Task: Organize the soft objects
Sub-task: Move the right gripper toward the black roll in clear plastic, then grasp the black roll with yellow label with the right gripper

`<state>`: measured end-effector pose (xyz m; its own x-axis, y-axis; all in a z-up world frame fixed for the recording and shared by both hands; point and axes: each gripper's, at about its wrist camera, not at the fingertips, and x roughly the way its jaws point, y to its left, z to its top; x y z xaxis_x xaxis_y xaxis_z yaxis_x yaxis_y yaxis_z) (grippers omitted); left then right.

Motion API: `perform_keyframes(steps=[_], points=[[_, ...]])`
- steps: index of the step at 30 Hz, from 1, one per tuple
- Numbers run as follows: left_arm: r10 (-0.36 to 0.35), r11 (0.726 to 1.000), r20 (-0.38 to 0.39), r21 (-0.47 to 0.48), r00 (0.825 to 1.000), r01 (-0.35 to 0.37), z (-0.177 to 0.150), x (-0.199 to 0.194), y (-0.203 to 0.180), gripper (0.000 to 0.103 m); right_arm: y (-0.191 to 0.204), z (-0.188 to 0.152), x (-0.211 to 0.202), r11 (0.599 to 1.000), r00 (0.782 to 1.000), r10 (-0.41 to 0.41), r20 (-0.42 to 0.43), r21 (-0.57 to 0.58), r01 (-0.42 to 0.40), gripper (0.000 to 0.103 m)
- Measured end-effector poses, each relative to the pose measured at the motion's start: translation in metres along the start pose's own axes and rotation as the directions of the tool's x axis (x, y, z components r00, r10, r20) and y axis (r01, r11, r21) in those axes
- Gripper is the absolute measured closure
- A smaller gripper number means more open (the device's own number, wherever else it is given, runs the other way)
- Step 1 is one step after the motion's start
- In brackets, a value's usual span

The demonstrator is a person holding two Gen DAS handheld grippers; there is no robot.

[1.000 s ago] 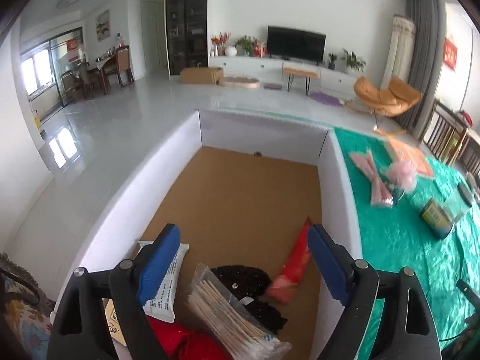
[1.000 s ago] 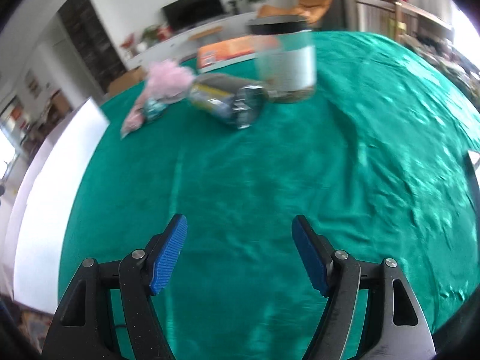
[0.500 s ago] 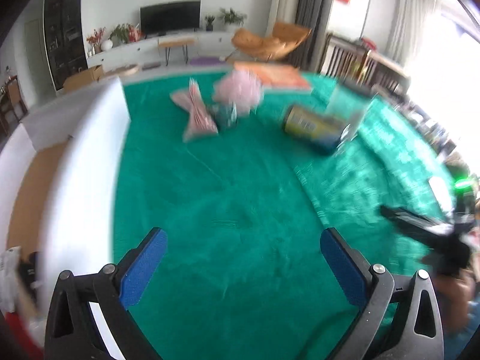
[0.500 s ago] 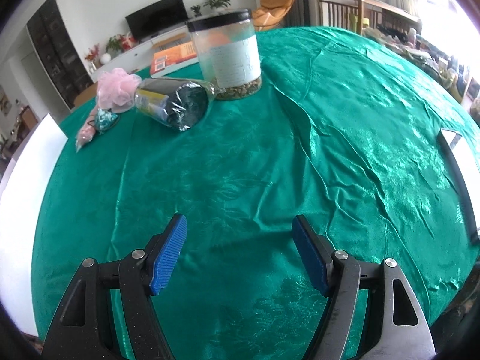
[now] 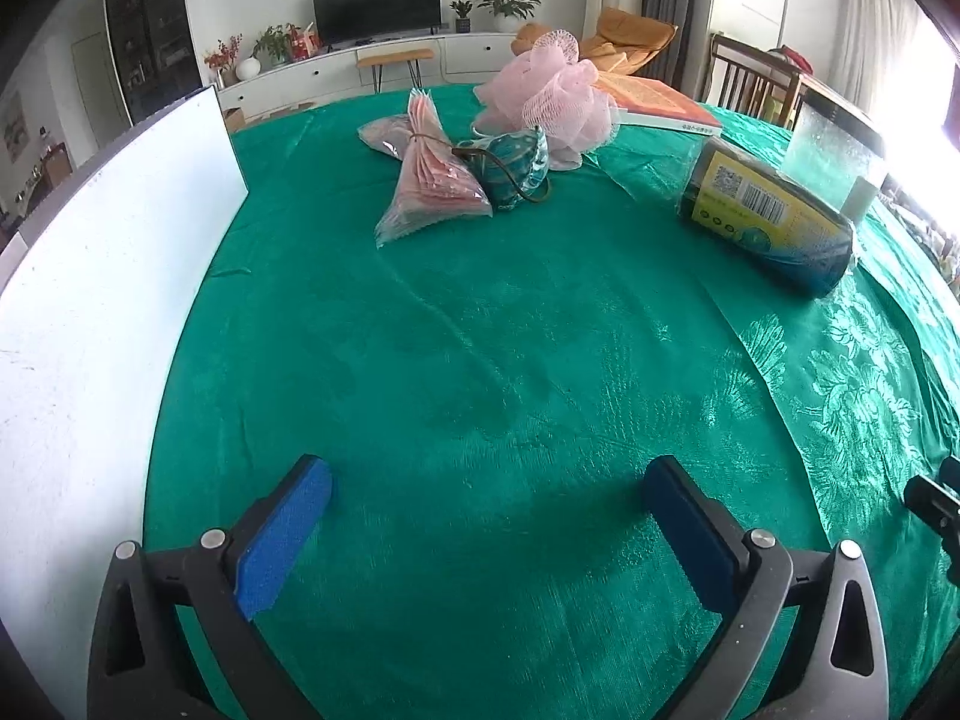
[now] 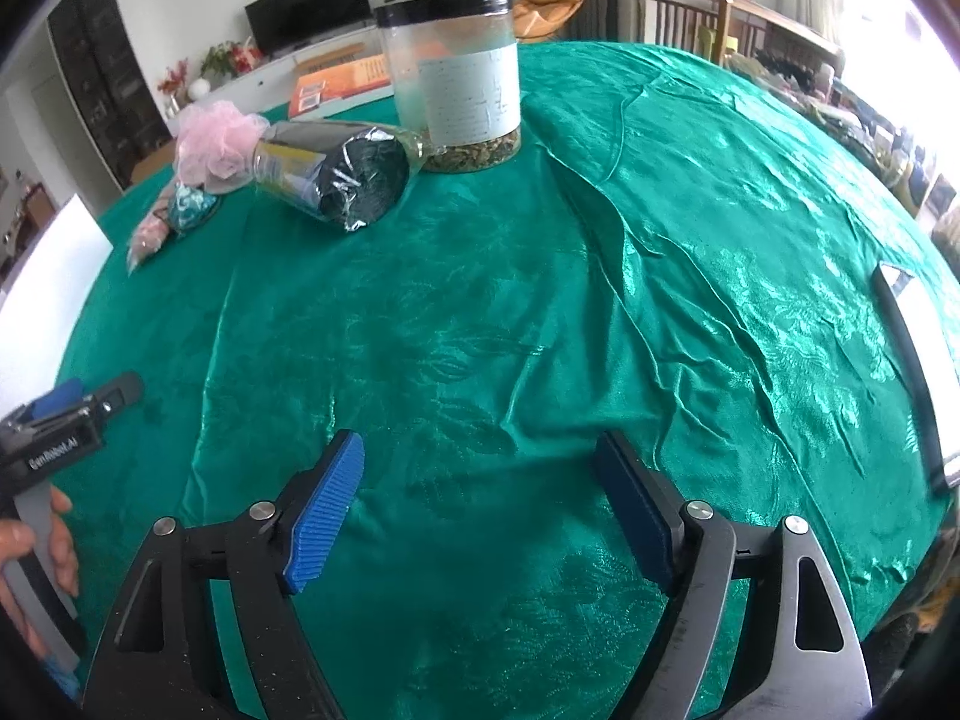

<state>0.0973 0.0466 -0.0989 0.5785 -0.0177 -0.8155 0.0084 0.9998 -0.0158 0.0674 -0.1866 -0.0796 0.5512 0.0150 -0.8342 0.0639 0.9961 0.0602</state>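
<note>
A home living room: television (image 5: 377,11), potted plants (image 5: 507,0), an orange lounge chair (image 5: 630,36).

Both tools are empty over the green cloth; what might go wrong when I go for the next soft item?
1. The pink mesh bath pouf, the teal wrapped bundle and the pink cellophane packet lie touching, so grabbing one may drag the others.
2. The wrapped dark roll lies on its side against the clear black-lidded jar; a nudge could roll it or tip the jar.
</note>
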Motion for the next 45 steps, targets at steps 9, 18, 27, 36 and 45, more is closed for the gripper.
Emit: perform_keyframes(steps=[9,18,27,36,45], points=[[-0.004,1.000,0.000,-0.004,1.000,0.004,0.004,0.005,0.001,0.000,0.011,0.003,0.006,0.997,1.000,-0.020,-0.012,-0.075,0.019,0.014],[-0.005,1.000,0.000,-0.004,1.000,0.005,0.004,0.004,0.001,0.000,0.080,0.101,0.007,0.866,0.987,0.056,0.154,-0.499,0.028,0.016],[-0.005,1.000,0.000,-0.004,1.000,0.005,0.005,0.004,0.001,0.000,0.102,0.119,0.072,0.832,0.998,-0.050,0.044,-0.550,0.066,0.038],[-0.004,1.000,0.000,-0.004,1.000,0.004,0.005,0.005,0.001,0.000,0.021,0.047,0.003,0.971,0.976,0.184,-0.112,-0.132,-0.198,0.040],[-0.004,1.000,0.000,-0.006,1.000,0.004,0.006,0.006,0.001,0.000,-0.099,0.034,-0.019,0.934,0.993,0.103,0.059,0.339,-0.117,0.041]])
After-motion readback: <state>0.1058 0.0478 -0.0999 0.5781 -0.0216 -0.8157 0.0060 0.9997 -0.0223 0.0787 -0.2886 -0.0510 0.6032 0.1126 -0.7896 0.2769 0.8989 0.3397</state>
